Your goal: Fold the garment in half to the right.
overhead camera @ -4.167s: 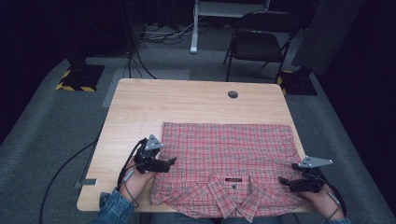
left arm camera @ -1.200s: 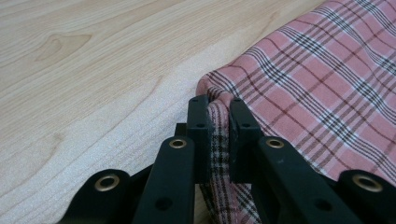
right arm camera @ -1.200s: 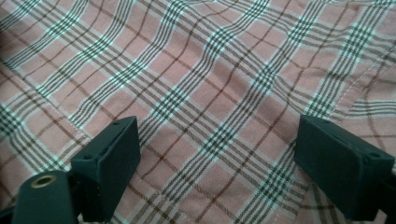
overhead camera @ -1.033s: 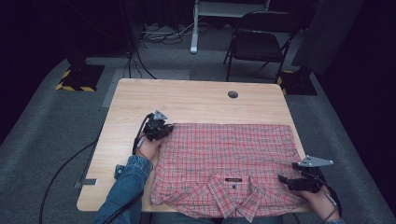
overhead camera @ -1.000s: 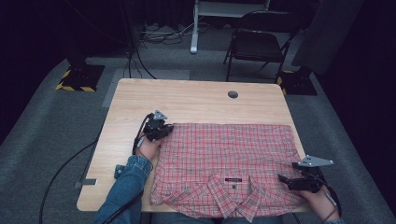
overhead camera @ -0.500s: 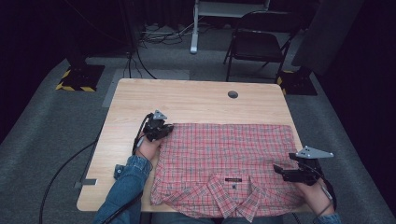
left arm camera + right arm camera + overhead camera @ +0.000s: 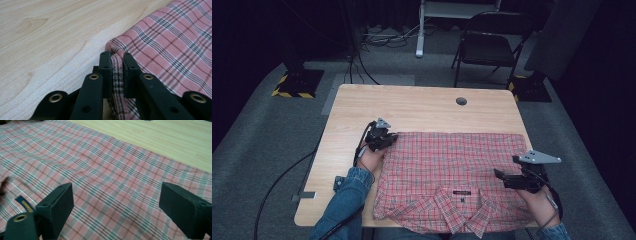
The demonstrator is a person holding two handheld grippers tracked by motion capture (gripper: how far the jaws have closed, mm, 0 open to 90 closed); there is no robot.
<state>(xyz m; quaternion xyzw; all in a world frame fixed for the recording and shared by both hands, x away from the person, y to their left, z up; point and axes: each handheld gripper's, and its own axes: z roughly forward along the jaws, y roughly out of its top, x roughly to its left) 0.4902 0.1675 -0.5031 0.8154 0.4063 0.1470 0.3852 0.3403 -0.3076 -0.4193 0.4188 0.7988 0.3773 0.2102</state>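
Dark floor and a folding chair [image 7: 489, 47] lie beyond the pale wooden table [image 7: 422, 107] where I work, and a small round hole [image 7: 461, 101] sits in the tabletop near its far edge. Spread across the near half of that table is the red plaid shirt [image 7: 452, 175], lying flat with its collar [image 7: 460, 200] toward me at the near edge and its hem running straight across the middle of the wood.

My left tongs [image 7: 384, 141] are at the shirt's far left corner, low against the tabletop. In the left gripper view the left tongs [image 7: 117, 72] are pinched nearly together on a fold of the plaid cloth, which stands up between the two black pads, so I have hold of that corner. Bare wood runs off to the left of them and the rest of the shirt lies to their right.

My right tongs [image 7: 502, 176] hover over the shirt's right side, close to its right edge and nearer to me than the left pair. In the right gripper view the right tongs [image 7: 117, 202] gape wide, with nothing between them; the plaid fabric lies flat beneath, and the dark collar label [image 7: 25, 205] shows at the lower left.
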